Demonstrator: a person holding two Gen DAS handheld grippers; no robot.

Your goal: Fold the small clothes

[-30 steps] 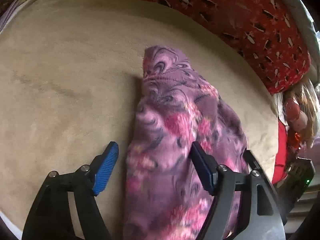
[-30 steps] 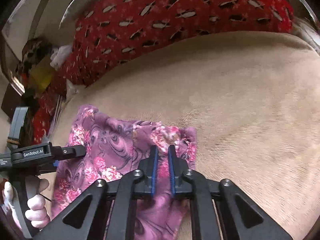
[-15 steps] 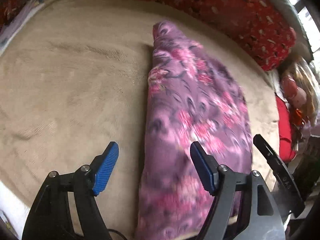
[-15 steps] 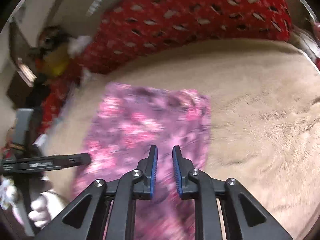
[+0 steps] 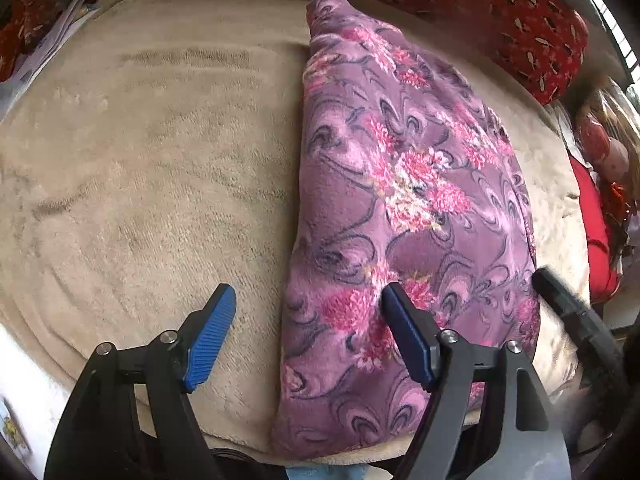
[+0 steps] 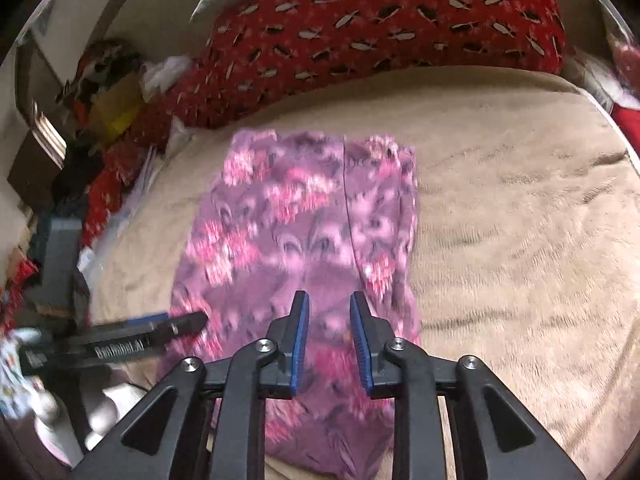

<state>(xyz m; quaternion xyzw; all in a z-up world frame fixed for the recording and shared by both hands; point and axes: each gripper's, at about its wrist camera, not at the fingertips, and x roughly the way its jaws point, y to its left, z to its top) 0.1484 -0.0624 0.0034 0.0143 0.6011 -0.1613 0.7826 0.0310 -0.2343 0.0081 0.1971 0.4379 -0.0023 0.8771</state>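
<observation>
A purple fleece garment with pink flowers (image 5: 404, 200) lies folded lengthwise and flat on the beige blanket (image 5: 152, 160). It also shows in the right wrist view (image 6: 304, 232), blurred by motion. My left gripper (image 5: 308, 332) is open and empty above the garment's near left edge. My right gripper (image 6: 328, 336) is open by a narrow gap and empty, above the garment's near end. The left gripper also shows in the right wrist view (image 6: 120, 344), at the garment's left side.
The beige blanket (image 6: 512, 220) covers the bed. A red patterned pillow (image 6: 380, 28) lies along the far edge. Clutter and papers (image 6: 112, 92) pile up beyond the left end. A doll in red (image 5: 604, 168) sits at the right edge.
My right gripper has let go of the garment and opened slightly. The garment has dropped flat on the blanket. Both grippers have pulled back from it.
</observation>
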